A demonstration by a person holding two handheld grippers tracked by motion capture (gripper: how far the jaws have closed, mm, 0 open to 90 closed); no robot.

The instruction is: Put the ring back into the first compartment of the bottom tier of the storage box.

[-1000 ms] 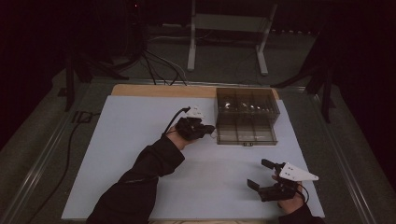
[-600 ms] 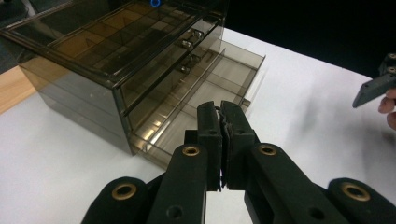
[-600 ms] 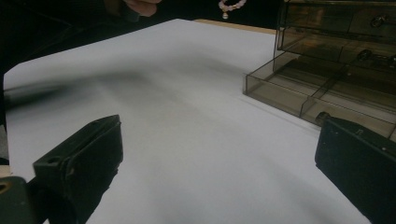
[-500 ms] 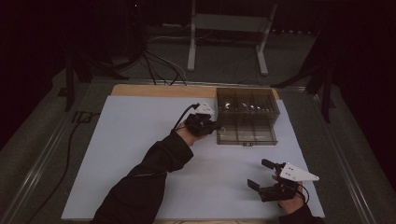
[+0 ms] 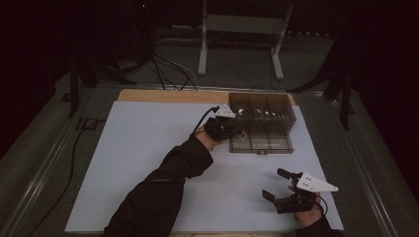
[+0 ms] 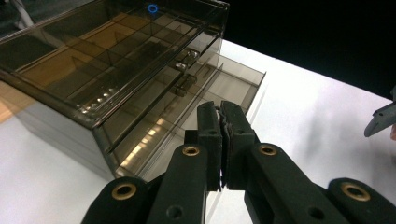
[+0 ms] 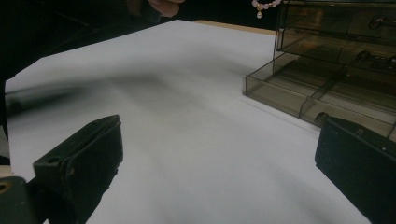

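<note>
Over by the far right part of the table [image 5: 148, 163], the left gripper [image 5: 236, 132] sits right at the left side of the smoky see-through drawer box [image 5: 262, 111], and its jaws are pressed together with nothing visible between them. From the left gripper view you look straight along those closed jaws at the box [image 6: 93, 70]: dark tinted walls, thin dividers cutting the inside into rows of small compartments, and a few small shiny bits glinting in one row, too small to name. The bottom drawer [image 5: 261, 140] is pulled out toward the near edge of the table, and what shows of its floor looks bare in the high view. In the left gripper view that open drawer [image 6: 233, 84] lies just past the jaw tips, divided down its length, with small metal knobs [image 6: 187, 56] on the drawer fronts above it.

Down at the near right corner, the right gripper [image 5: 277, 183] rests low over the white sheet, well apart from the box, jaws standing wide with only bare surface between them. Its own view looks across the sheet to the open drawer [image 7: 322, 98], its partitions plain, and to a beaded bracelet [image 7: 264, 5] hanging at the top edge beside the box.
</note>
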